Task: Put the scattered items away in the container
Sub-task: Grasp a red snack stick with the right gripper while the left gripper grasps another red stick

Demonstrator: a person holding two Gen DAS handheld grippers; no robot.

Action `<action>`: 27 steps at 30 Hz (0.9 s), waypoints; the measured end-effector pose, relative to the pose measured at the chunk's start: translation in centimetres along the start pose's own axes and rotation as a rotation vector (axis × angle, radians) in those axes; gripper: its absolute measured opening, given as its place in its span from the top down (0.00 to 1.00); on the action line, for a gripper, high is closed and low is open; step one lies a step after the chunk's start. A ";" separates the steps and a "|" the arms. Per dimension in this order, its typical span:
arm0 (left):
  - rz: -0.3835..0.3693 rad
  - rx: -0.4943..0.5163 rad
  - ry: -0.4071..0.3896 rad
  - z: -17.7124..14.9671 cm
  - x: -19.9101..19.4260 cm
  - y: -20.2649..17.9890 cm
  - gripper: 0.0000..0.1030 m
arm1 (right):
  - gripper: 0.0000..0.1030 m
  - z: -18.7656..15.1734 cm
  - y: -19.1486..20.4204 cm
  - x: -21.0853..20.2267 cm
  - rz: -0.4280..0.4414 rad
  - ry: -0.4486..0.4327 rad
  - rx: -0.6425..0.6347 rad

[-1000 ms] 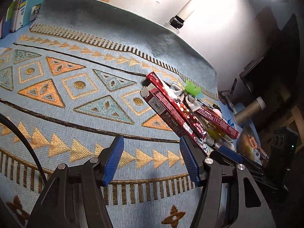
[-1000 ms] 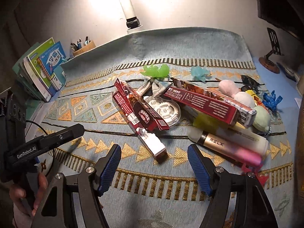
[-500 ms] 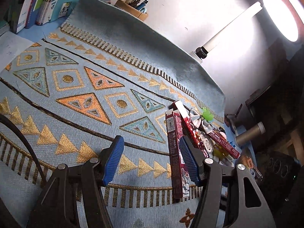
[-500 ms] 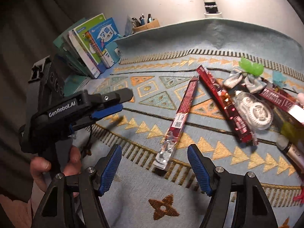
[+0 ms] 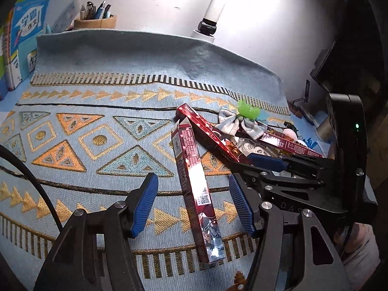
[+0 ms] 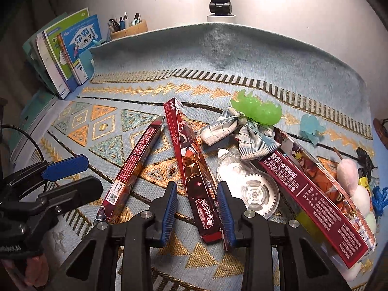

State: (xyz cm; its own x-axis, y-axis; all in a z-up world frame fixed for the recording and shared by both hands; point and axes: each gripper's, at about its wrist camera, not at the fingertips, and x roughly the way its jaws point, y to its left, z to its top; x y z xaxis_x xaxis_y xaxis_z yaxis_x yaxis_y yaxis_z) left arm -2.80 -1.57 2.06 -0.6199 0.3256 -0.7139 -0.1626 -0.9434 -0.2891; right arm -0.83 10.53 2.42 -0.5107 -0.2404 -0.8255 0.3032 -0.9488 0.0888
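My left gripper [image 5: 194, 203] is open, its jaws on either side of a long red pen box [image 5: 194, 181] that lies flat on the patterned cloth; this box also shows in the right wrist view [image 6: 132, 169]. My right gripper [image 6: 197, 212] has its jaws narrowed around the near end of a second red pen box [image 6: 191, 169]; I cannot tell whether both pads touch it. A third red box [image 6: 312, 194], a correction-tape dispenser [image 6: 252, 191], a plaid bow [image 6: 240, 133] and a green toy [image 6: 259, 110] lie to the right. No container is in view.
Books [image 6: 70, 48] stand at the back left beside a wooden pen holder [image 6: 128, 30]. A lamp base [image 6: 219, 7] stands behind the cloth. Plush balls [image 6: 349, 172], a blue toy [image 6: 311, 127] and small figures crowd the right edge.
Both grippers swung back toward the pile. The left gripper now straddles the leftmost red box. The right gripper's jaws have narrowed around the second red box.
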 end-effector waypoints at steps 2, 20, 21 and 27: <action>0.025 0.019 -0.004 -0.4 0.3 -0.3 0.43 | 0.68 0.2 0.3 1.1 -0.019 0.018 -0.027; 0.209 0.202 0.056 -1.1 4.3 -3.9 0.71 | 0.81 -9.1 -2.1 -7.3 -0.036 -0.009 0.201; 0.207 0.197 0.051 -1.1 4.2 -3.8 0.74 | 0.80 -9.2 -2.2 -7.3 -0.031 -0.015 0.205; 0.140 0.101 0.039 -0.7 3.5 -1.6 0.81 | 0.73 -8.3 -1.6 -5.9 -0.052 0.031 0.191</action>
State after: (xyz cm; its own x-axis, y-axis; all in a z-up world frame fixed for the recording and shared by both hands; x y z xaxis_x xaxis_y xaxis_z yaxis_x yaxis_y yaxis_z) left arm -4.13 1.14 -0.42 -0.6117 0.1912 -0.7676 -0.1547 -0.9805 -0.1209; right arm 8.38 15.21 2.47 -0.4956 -0.1869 -0.8482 0.1172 -0.9820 0.1478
